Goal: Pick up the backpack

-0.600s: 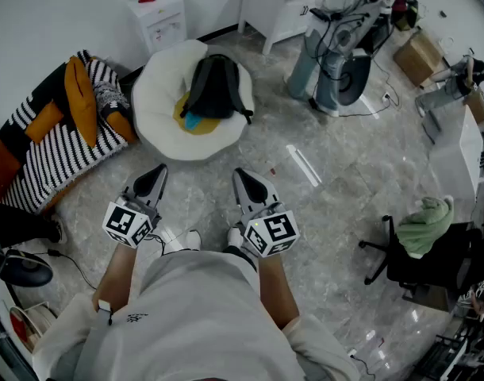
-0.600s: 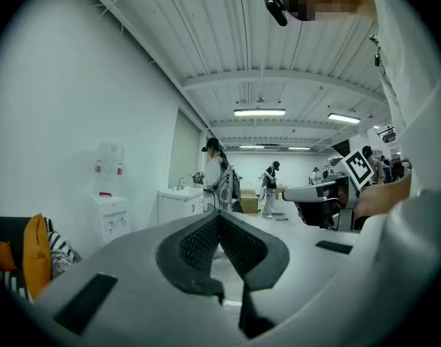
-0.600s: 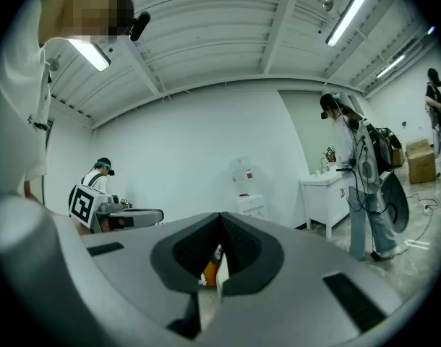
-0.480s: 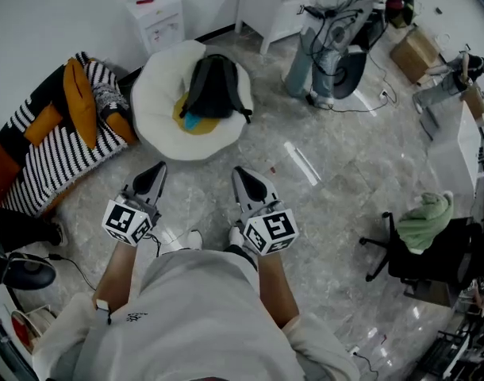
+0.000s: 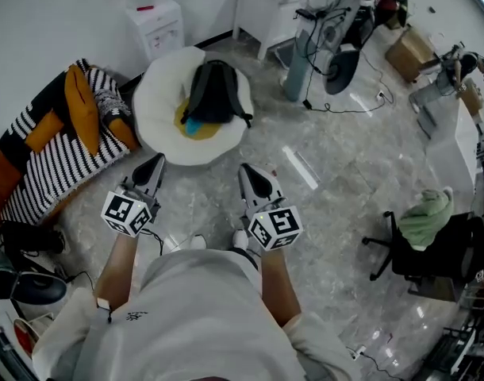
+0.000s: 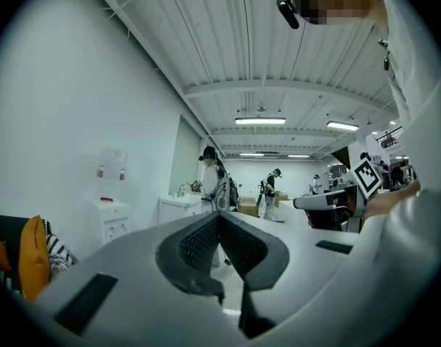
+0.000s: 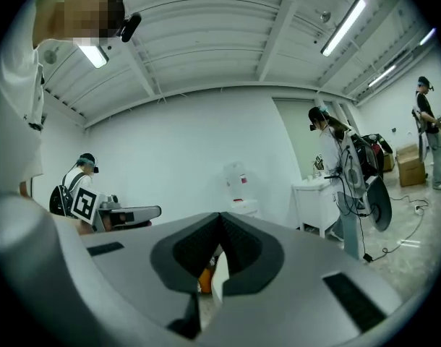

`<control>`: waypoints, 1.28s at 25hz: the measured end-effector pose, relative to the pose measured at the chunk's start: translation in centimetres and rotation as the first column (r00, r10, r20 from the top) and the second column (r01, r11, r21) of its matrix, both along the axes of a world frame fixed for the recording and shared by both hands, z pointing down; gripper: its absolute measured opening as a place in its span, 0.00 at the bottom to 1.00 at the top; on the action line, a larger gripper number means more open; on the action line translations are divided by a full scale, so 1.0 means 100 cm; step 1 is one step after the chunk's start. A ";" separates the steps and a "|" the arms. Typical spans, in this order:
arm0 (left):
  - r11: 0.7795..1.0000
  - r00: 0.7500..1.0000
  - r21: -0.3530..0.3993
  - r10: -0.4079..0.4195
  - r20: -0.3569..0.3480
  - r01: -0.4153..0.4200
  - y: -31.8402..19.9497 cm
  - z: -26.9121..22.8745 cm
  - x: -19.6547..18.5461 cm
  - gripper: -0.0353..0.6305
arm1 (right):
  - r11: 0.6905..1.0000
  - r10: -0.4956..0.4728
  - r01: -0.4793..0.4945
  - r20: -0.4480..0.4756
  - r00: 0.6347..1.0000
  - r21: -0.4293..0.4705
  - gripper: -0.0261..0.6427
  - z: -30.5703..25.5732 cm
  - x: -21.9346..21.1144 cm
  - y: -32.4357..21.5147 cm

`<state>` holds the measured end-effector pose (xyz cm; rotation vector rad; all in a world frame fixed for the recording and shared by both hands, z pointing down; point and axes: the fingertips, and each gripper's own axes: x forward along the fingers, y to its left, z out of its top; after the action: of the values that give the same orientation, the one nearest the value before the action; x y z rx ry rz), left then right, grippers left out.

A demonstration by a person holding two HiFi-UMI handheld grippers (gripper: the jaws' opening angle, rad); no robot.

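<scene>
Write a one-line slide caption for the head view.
Both shut, the left gripper and right gripper point toward a black backpack on a white cushion.

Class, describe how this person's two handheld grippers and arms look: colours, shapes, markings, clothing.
The left gripper and right gripper each have a pale grey shell tapering to dark, ribbed jaws, and each carries a white cube with black square markers. The person wears a light top that leaves the forearms bare.

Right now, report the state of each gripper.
Left gripper: closed, holding nothing.
Right gripper: closed, holding nothing.
</scene>
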<state>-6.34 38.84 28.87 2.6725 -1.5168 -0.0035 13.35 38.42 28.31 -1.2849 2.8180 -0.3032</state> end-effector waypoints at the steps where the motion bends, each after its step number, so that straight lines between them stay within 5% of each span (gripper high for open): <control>1: 1.000 1.000 0.001 -0.004 -0.005 0.004 -0.002 0.000 -0.003 0.06 | 1.000 0.002 -0.002 0.003 1.000 -0.002 0.05 0.000 0.000 -0.002; 32: 1.000 1.000 0.013 -0.006 -0.015 0.006 0.000 0.011 -0.068 0.06 | 1.000 -0.013 0.013 0.009 1.000 -0.007 0.05 -0.003 -0.060 -0.001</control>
<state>-13.12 38.88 29.93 2.6714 -1.5258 -0.0336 7.37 38.29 27.96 -1.2635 2.8217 -0.3183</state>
